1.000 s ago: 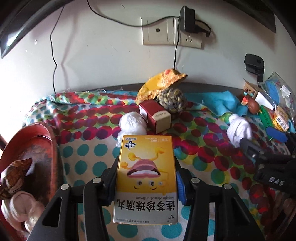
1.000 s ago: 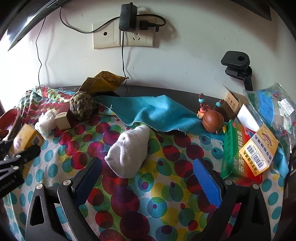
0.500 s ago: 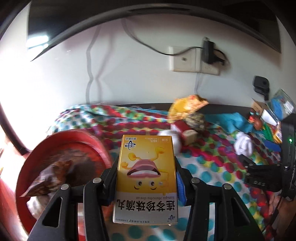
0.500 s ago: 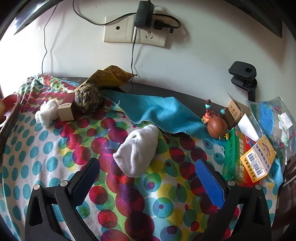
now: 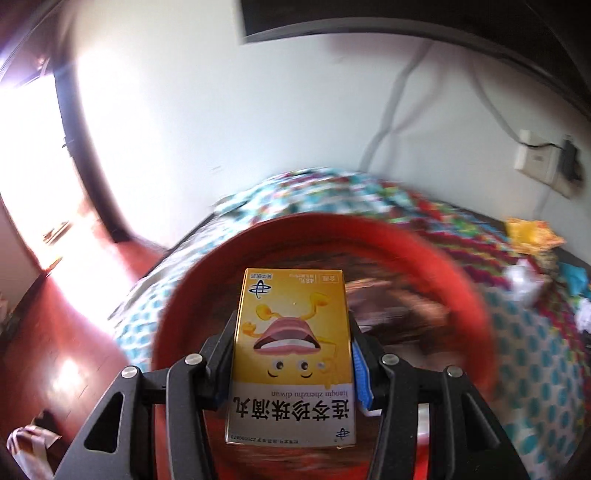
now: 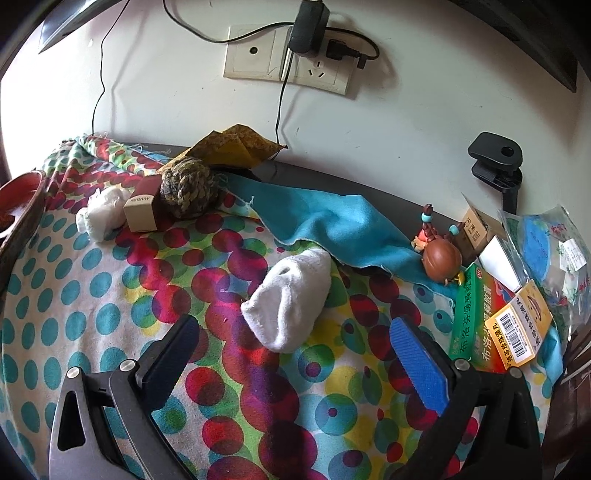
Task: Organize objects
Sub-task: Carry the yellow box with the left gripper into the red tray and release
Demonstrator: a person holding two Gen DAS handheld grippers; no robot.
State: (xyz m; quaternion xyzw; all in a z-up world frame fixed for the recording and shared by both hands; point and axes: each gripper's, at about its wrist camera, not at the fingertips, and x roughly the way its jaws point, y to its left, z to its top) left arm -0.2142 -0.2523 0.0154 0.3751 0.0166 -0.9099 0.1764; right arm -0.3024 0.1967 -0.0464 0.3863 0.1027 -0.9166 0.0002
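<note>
Your left claw (image 5: 291, 354) is pinching the yellow medicine box (image 5: 293, 350) by its 2 long sides, and the box hangs over the red bowl (image 5: 424, 251), which sits at the left end of the table (image 6: 388, 195). The bowl's inside is blurred, so you cannot tell what lies in it. The dotted cloth (image 5: 535, 369) that covers the table runs off to the right of the bowl. To the left of the table there is a reddish floor (image 5: 74, 332) with strong light coming from a doorway (image 5: 33, 166). A white wall (image 5: 258, 110) stands behind, with a socket plate (image 5: 535, 162) at the far right.

Your right claw (image 6: 291, 343) is spread wide and holds nothing. It hangs above the dotted cloth (image 6: 92, 295), with the white sock (image 6: 288, 299) lying between and just ahead of its fingers. A blue cloth (image 6: 325, 221) lies behind the sock and touches it. At the back left you see a ball of rope (image 6: 188, 192), a small dark red box (image 6: 142, 206) beside it, and a white wad (image 6: 101, 212) next to that box. At the right edge a green medicine box (image 6: 472, 317) lies with a yellow box (image 6: 521, 325) on top of it, and a brown figurine (image 6: 441, 256) stands just behind. On the wall (image 6: 147, 92) 2 socket plates (image 6: 288, 55) carry a black charger (image 6: 308, 27), and a black clamp (image 6: 496, 162) is fixed at the table's rear right.
</note>
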